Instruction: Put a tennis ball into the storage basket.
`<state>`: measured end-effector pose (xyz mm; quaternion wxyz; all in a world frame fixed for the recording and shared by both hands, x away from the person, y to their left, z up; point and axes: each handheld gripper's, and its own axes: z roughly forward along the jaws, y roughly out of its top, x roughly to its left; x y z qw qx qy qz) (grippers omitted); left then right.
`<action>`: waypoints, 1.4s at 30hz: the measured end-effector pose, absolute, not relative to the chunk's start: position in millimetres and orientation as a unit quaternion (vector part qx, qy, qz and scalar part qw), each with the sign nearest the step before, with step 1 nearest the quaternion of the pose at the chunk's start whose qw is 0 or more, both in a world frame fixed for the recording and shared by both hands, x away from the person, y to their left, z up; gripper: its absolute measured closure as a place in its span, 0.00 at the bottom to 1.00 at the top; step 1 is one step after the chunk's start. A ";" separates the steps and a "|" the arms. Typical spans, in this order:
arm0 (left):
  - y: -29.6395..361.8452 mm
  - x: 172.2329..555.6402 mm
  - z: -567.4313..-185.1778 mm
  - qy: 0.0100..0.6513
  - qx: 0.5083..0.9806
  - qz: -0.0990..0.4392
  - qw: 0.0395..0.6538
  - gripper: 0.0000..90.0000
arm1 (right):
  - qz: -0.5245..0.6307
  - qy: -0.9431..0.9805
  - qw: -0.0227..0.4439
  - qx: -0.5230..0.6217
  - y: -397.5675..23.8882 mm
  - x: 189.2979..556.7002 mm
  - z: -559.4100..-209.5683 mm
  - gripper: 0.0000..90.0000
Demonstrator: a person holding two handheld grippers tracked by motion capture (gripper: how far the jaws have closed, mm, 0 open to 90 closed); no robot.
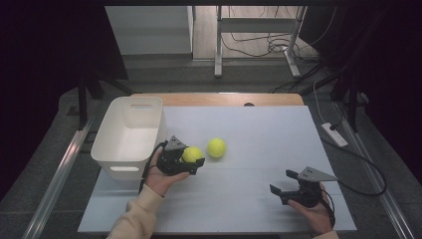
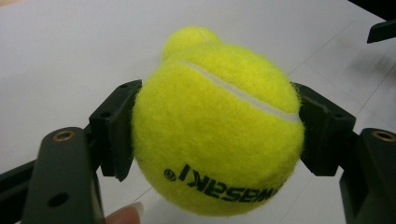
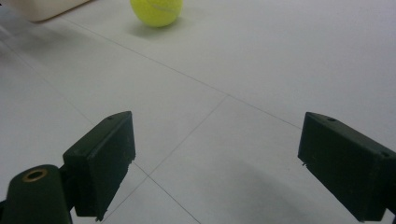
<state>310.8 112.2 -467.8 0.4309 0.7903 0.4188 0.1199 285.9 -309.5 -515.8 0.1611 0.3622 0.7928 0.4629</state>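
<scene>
Left tongs (image 1: 193, 160) clamp one ball (image 1: 192, 154) beside the bin (image 1: 130, 144); not yet binned. Second ball (image 1: 216, 147) remains right of bin. Right tongs (image 1: 282, 182) open, empty.

**Words on my ball**

I can read black letters on the yellow tennis ball (image 2: 217, 135) that I hold. They stand upside down near the bottom of the ball. I read "KAWASAKI", but the first letters curve away and are hard to see. A small round sign sits beside the letters.
</scene>
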 end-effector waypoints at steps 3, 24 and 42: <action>114.3 309.9 -466.1 0.418 0.788 0.121 0.435 0.29 | 0.464 0.792 0.161 0.363 -309.7 285.8 -515.7 0.12; 121.2 303.4 -445.4 0.407 0.773 0.141 0.465 0.29 | 0.468 0.787 0.164 0.367 -312.8 285.3 -514.6 0.13; 125.8 299.9 -435.0 0.401 0.756 0.156 0.494 0.29 | 0.468 0.785 0.166 0.369 -313.4 285.2 -514.4 0.13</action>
